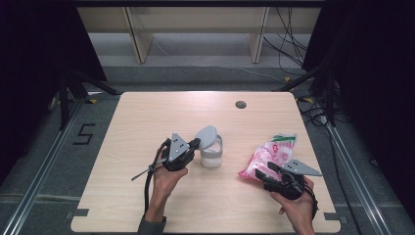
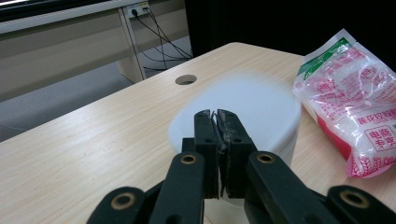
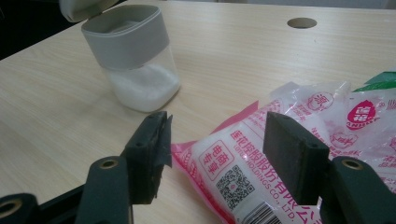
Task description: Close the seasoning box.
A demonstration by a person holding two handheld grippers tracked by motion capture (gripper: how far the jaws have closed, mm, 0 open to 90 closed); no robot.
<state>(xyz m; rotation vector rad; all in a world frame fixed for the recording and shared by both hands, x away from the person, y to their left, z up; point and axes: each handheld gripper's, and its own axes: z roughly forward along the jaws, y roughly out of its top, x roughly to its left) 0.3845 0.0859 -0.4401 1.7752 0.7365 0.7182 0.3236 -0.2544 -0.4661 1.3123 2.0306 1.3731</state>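
L tongs pressed together, tips at the raised lid of the jar, which stands mid counter w/ white grains inside. R tongs spread, jaws either side of the pink bag lying on the counter's right side, not gripping it.

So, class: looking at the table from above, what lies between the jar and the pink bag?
Nothing: in the high view, bare table separates the jar from the pink bag.
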